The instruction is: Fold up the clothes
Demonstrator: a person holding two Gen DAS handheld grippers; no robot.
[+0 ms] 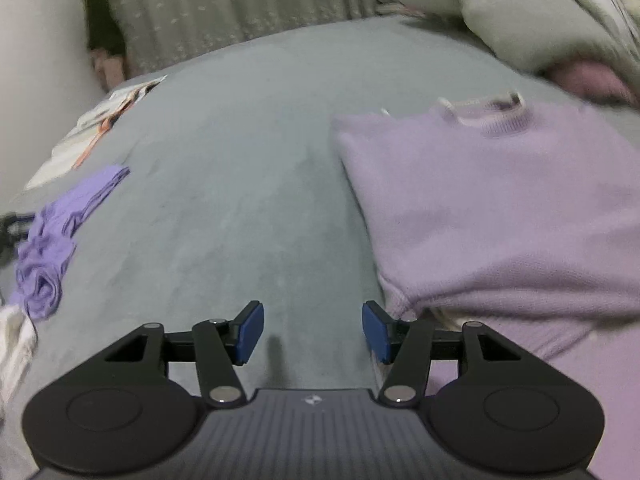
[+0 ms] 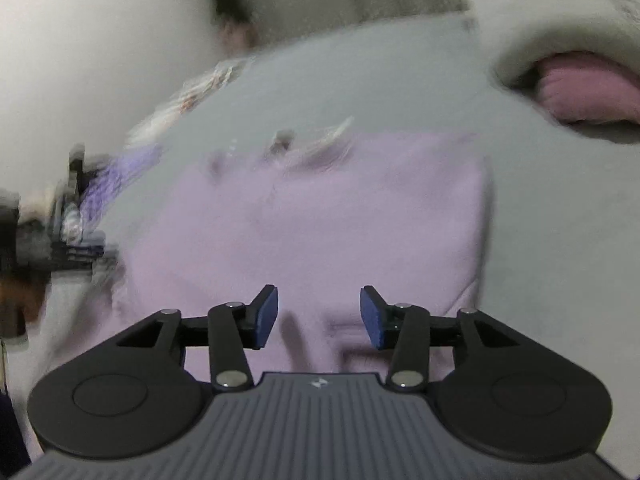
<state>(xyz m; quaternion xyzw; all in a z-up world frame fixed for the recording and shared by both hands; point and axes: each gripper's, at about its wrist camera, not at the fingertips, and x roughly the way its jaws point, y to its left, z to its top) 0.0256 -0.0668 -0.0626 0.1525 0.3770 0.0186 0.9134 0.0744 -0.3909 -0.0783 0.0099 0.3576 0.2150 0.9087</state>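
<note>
lilac sweater [image 1: 500,208] lies partly folded on the grey bed cover [image 1: 240,200], collar away from the cameras | right gripper [image 2: 319,316] above it, jaws apart, nothing between | left gripper [image 1: 313,330] just beside its edge, jaws apart, empty | crumpled purple garment [image 1: 52,248] well apart at left

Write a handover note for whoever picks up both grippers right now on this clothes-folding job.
Left gripper: open, empty, over the grey bed cover, just left of the lilac sweater.
Right gripper: open, empty, above the sweater.
Sweater lies partly folded, collar at the far end.
Left to do: finish the sweater; the crumpled purple garment at the left edge is not folded.
</note>
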